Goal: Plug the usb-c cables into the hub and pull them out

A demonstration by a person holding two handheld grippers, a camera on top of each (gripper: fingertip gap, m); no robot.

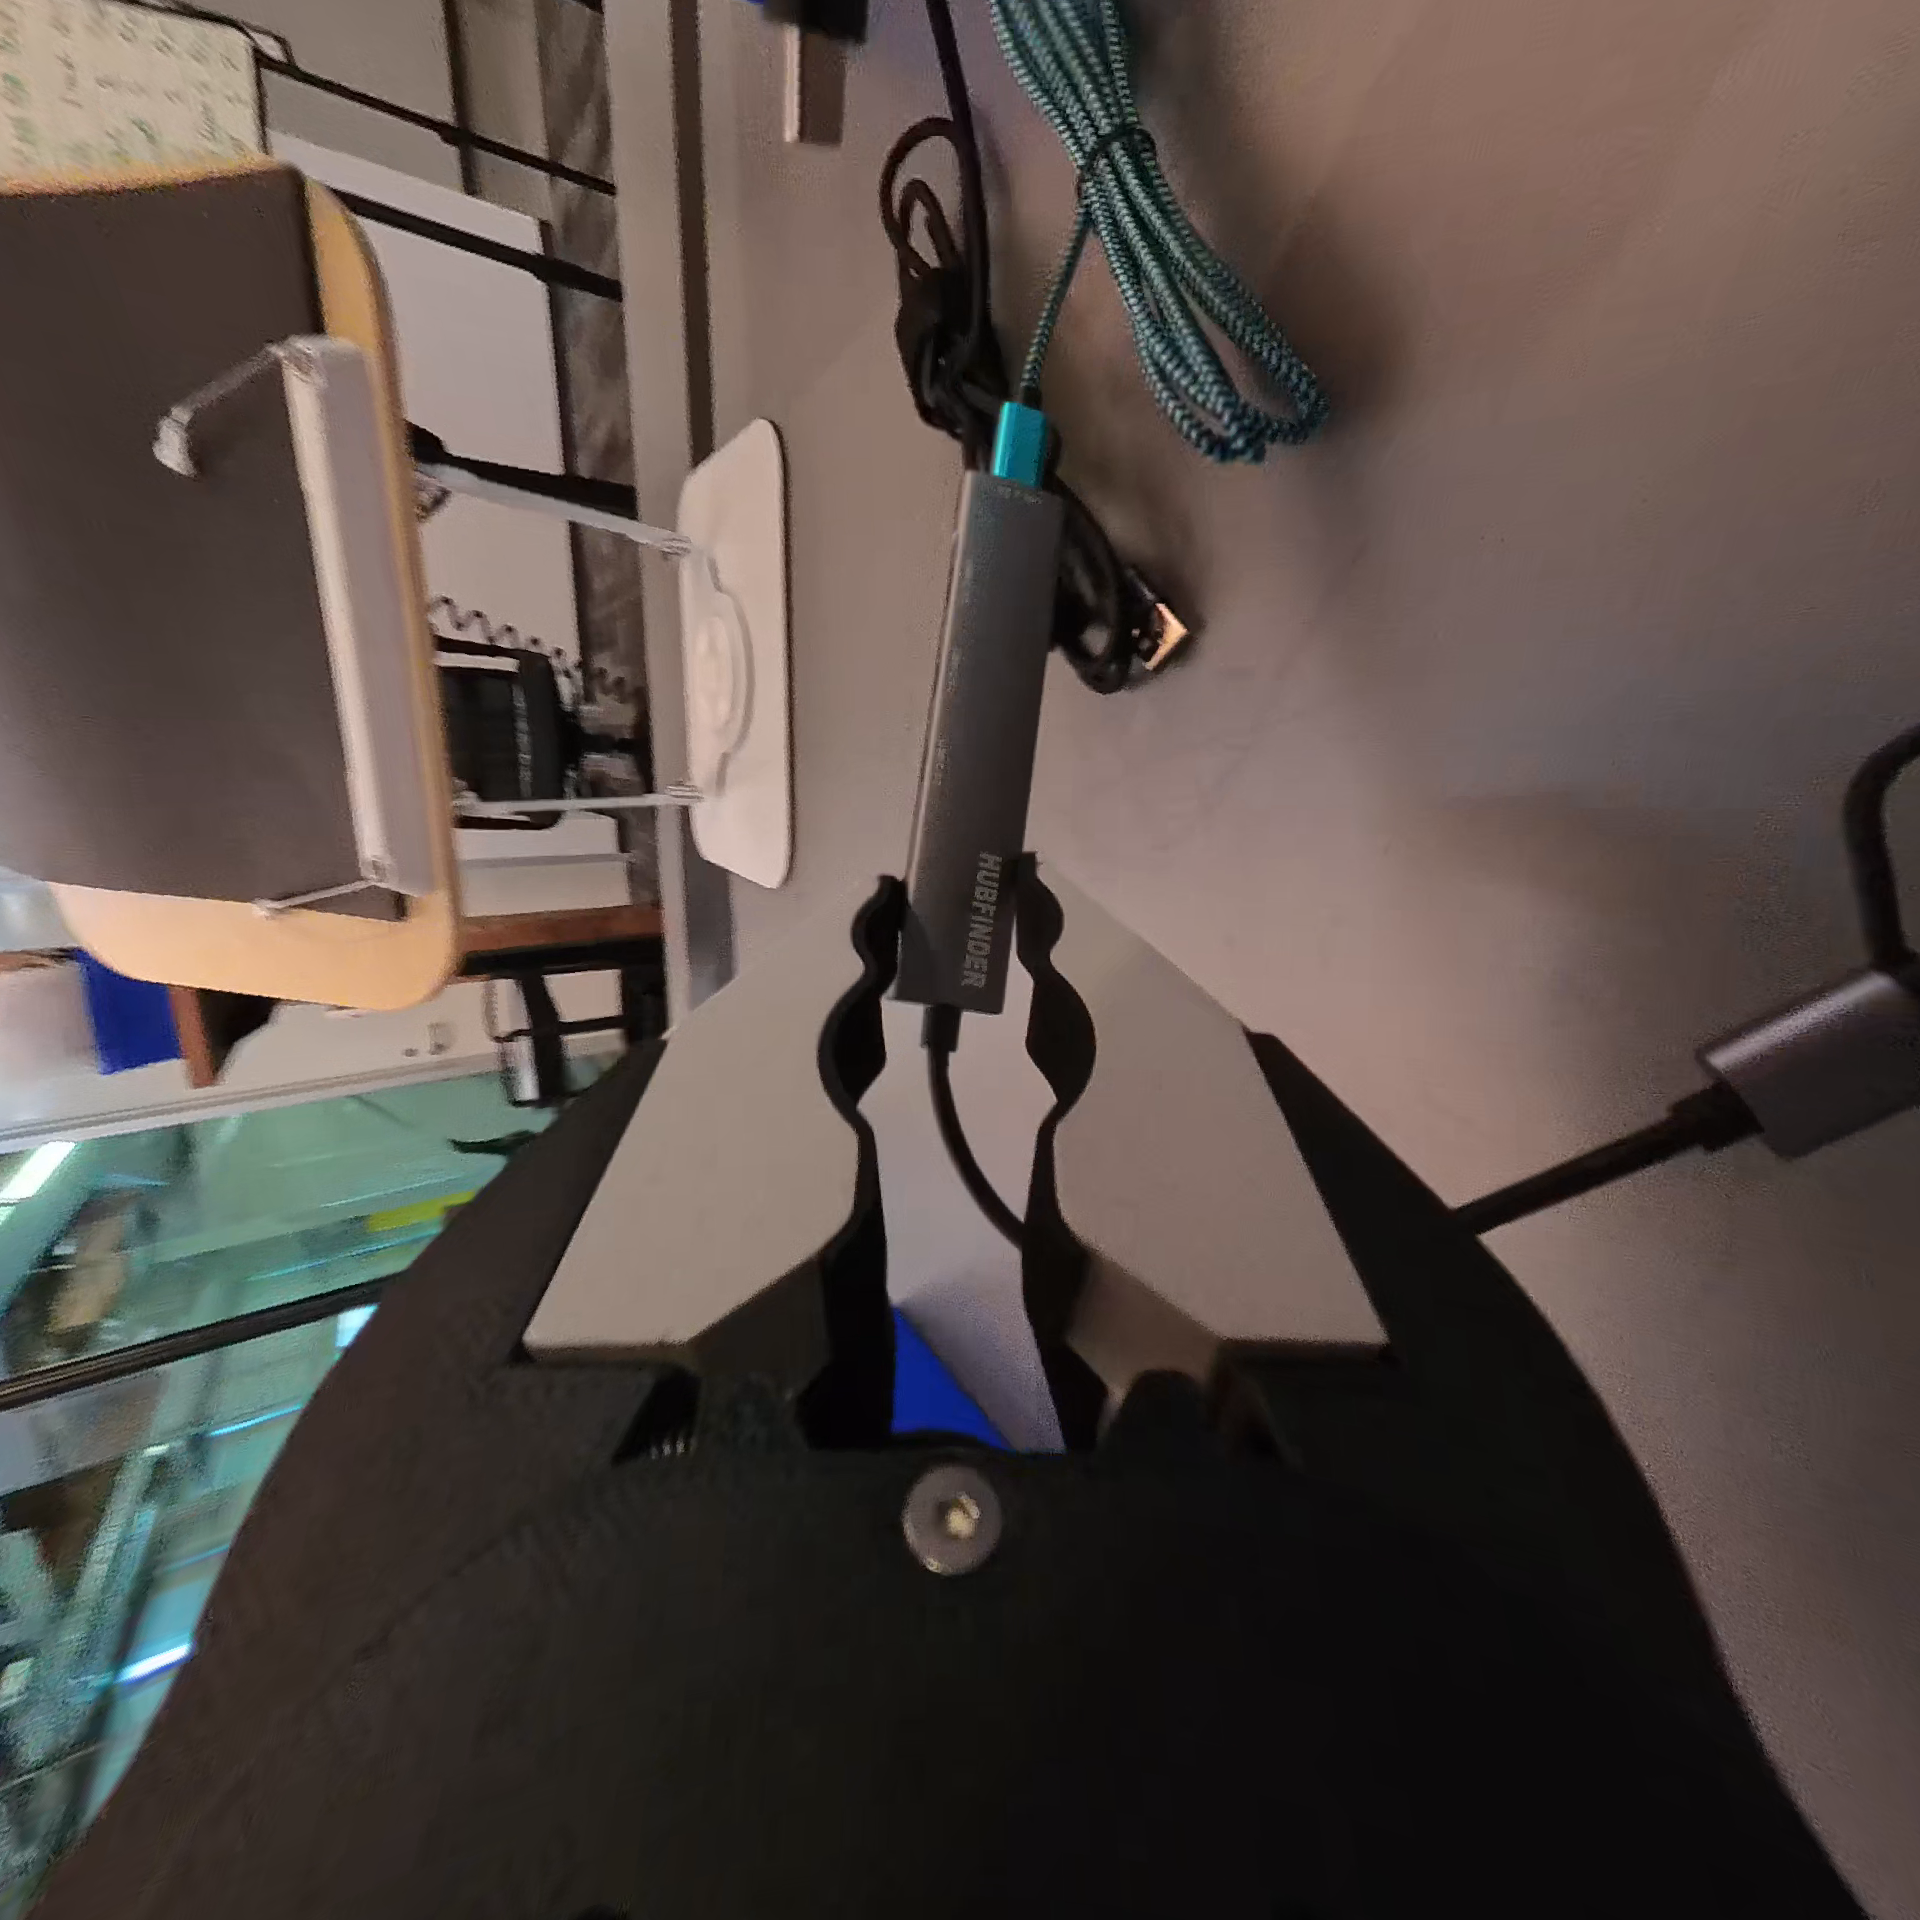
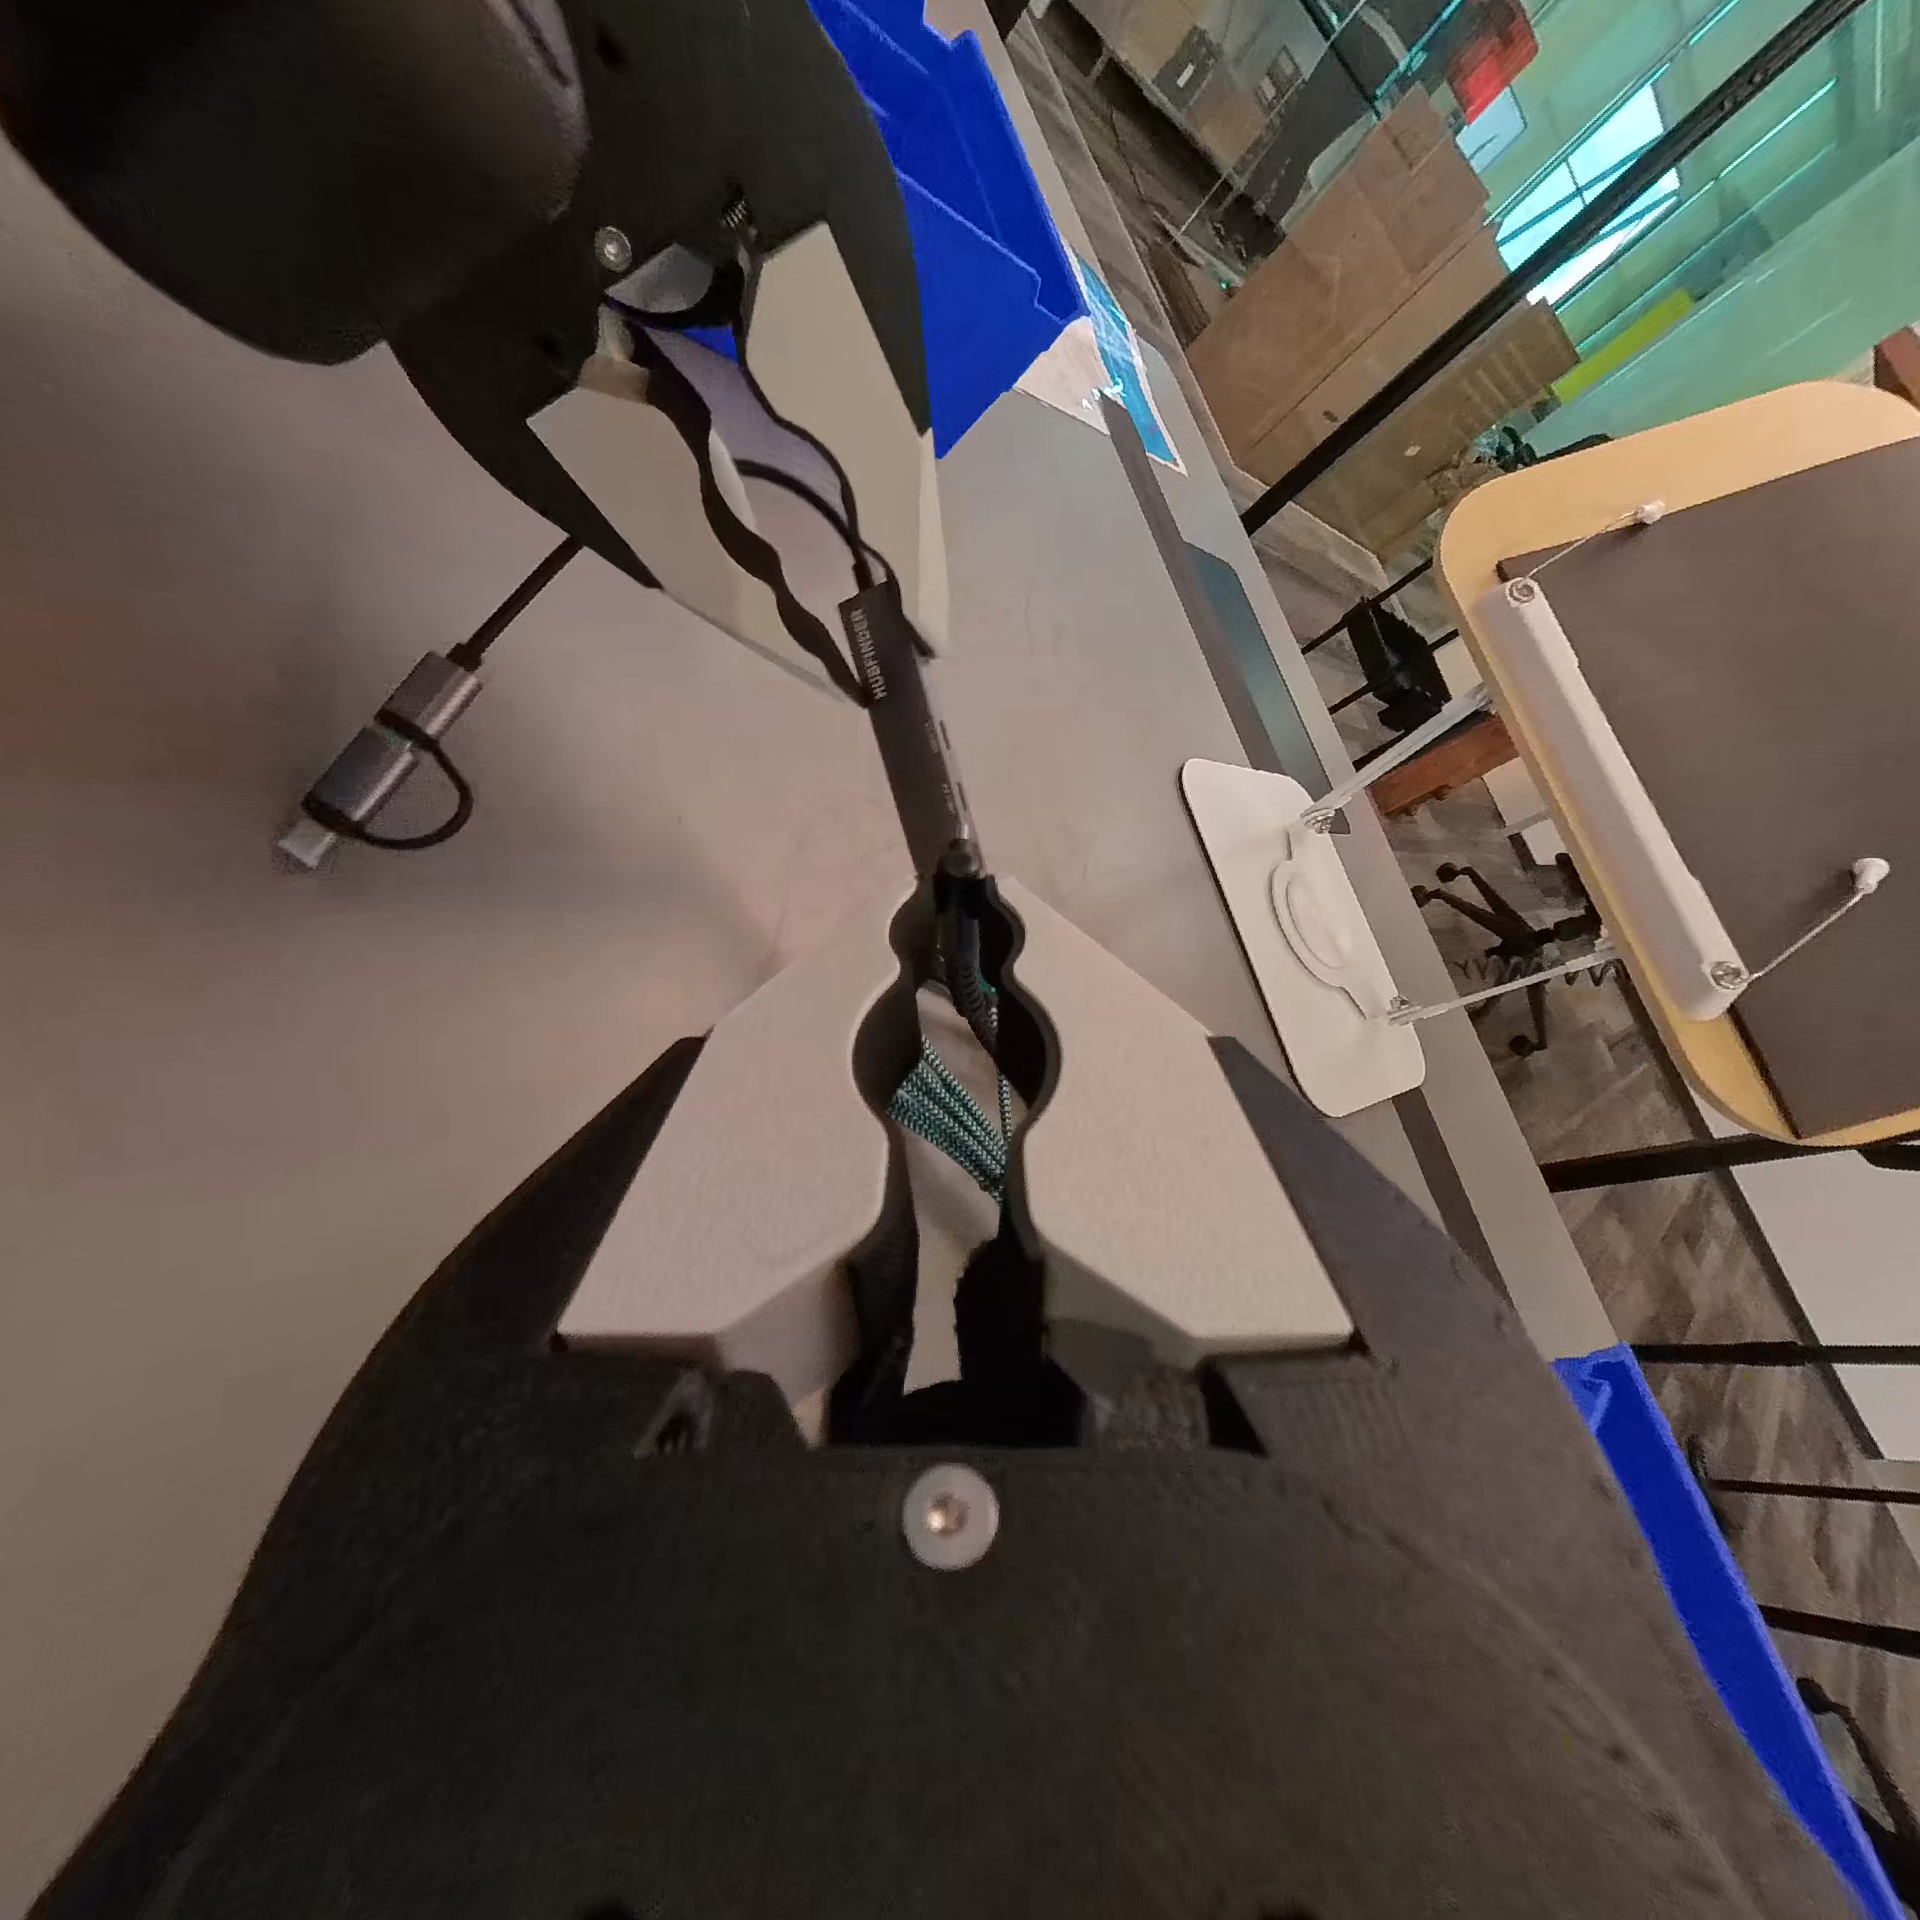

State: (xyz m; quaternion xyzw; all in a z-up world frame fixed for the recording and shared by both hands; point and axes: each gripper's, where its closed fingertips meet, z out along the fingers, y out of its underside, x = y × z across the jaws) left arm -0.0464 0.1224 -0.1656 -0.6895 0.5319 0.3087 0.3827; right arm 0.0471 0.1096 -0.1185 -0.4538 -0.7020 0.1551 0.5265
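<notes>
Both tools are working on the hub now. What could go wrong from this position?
1. The left tool holds only the end of the hub, so it may twist or slip under force.
2. The right tool sits at the teal plug; its grip is unclear, and an angled pull could strain the port.
3. The black cable beside the hub could snag.

The slim dark grey metal hub (image 1: 961, 769) is held above the pale grey tabletop, its lettered end pinched between two wavy black gripper pads and a thin black lead trailing from that end. A teal-and-black braided USB-C cable (image 1: 1164, 270) with a teal metal plug (image 1: 1021, 442) sits inserted in the hub's far end, its slack looped on the table. A second, black cable with a grey metal connector (image 1: 1813, 1049) lies unplugged, well apart.
</notes>
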